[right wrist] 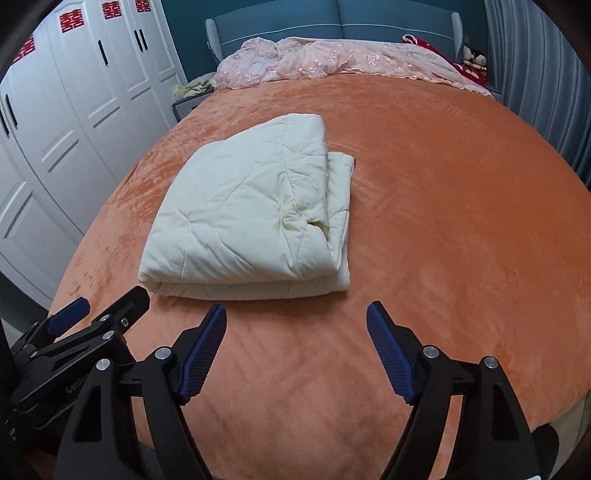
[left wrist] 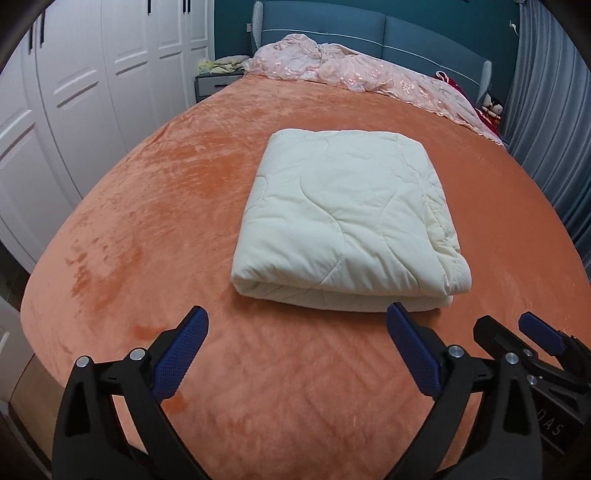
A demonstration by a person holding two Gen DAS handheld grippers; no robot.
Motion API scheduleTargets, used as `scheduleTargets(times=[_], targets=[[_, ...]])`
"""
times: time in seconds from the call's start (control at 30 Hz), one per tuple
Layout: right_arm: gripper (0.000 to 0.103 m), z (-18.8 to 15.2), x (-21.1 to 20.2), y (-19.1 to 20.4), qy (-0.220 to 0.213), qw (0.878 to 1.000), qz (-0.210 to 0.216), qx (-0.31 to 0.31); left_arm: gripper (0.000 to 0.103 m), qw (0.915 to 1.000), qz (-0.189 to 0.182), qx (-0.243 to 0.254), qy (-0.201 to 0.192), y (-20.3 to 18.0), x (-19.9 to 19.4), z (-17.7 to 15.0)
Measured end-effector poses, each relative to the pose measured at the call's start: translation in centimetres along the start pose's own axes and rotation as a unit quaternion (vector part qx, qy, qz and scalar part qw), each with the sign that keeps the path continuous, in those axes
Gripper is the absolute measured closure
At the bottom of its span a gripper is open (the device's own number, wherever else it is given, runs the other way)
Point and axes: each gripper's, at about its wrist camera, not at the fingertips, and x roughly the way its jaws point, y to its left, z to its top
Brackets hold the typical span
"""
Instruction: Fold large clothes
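A cream quilted blanket (left wrist: pixel 343 218) lies folded into a thick rectangle on the orange bed cover (left wrist: pixel 147 206); it also shows in the right wrist view (right wrist: pixel 251 214), left of centre, with its layered edges to the right. My left gripper (left wrist: pixel 297 317) is open and empty, just short of the blanket's near folded edge. My right gripper (right wrist: pixel 297 312) is open and empty, in front of the blanket's near right corner. The right gripper's fingers (left wrist: pixel 535 332) show at the lower right of the left wrist view, and the left gripper's fingers (right wrist: pixel 110 314) at the lower left of the right wrist view.
A crumpled pink embroidered cover (left wrist: pixel 351 74) lies along the blue headboard (left wrist: pixel 406 33). White wardrobe doors (left wrist: pixel 74 103) stand along the left side. Grey curtains (left wrist: pixel 546 110) hang on the right. A nightstand with clutter (left wrist: pixel 214 79) sits by the bed's far left corner.
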Motion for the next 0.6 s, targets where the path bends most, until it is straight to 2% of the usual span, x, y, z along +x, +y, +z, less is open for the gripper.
scheduleTargets(times=[0.17, 0.33, 0.6], targets=[[0.026, -3.0, -1.9, -0.1, -0.014, 1.0, -0.011, -0.005, 0.008, 0.9998, -0.001, -0.01, 0.018, 0.6, -1.0, -2.8], [0.026, -5.0, -2.9, -0.2, -0.016, 1.0, -0.015, -0.009, 0.008, 0.9999, 0.009, 0.006, 0.01, 0.5, -2.5, -5.0], [0.026, -6.8, -4.1, -0.5, -0.025, 1.0, -0.019, -0.005, 0.008, 0.9997, 0.012, 0.021, 0.004, 0.4, -3.9, -6.8]])
